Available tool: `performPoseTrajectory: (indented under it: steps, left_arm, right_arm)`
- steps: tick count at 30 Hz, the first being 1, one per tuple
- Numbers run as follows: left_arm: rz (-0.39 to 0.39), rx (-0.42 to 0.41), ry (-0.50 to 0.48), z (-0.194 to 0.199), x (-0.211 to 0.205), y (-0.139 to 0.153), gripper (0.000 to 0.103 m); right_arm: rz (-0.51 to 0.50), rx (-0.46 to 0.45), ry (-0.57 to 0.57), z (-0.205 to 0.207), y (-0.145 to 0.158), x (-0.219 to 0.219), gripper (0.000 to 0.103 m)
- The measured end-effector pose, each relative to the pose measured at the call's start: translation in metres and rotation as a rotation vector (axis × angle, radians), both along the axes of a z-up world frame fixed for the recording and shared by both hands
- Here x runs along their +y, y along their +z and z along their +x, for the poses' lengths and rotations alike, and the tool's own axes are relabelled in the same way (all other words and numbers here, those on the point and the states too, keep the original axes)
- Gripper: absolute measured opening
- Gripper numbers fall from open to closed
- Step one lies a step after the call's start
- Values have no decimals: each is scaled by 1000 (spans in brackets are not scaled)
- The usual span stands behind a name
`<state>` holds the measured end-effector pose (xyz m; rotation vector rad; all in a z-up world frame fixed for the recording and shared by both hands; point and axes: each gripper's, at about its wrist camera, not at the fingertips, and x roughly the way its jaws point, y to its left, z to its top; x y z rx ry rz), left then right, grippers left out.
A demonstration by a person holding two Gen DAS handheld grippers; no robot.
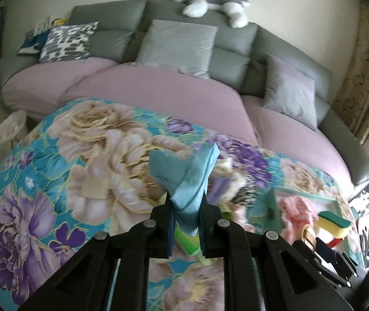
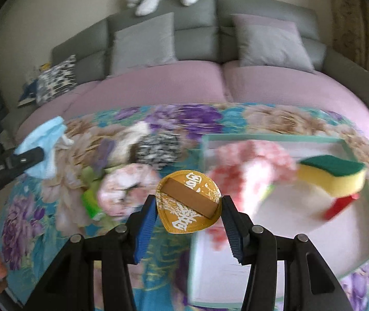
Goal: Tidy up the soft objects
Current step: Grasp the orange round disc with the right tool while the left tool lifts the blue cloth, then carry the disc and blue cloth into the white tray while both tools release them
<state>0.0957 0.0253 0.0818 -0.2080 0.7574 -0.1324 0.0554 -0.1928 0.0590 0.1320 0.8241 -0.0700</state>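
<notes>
A home living room, judging by the furniture. Along the far wall, a long grey sofa (image 1: 236,41) with pink-covered seat cushions (image 1: 158,88). Against its back, two plain grey pillows (image 1: 176,46), and at the left end a black-and-white patterned pillow (image 1: 66,42). Sprawled on top of the sofa back, a grey-and-white plush dog (image 1: 210,2). At the far right, a patterned beige curtain (image 1: 360,77). Near the camera, a bench spread with a bright floral cloth (image 1: 42,181) in teal, purple and cream. On that cloth, household soft goods, among them a yellow-and-green sponge (image 2: 334,176) in a shallow box (image 2: 275,137).
</notes>
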Motion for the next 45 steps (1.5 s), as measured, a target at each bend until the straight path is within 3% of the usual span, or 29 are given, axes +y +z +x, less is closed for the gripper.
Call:
performPoseTrajectory:
  steps: [8,24,45]
  left_arm:
    - [25,-10,-176,-11,-62,6,15]
    - [105,54,-500,-42,-180,-17,15]
    - [216,175,-564,-47,-224,-63,15]
  right_arm:
    - [18,87,-188,-9,-13,-64,53]
    - [59,124,-363,-39,-11,-143,53]
    - [94,148,-379,-48,-18,-165,53]
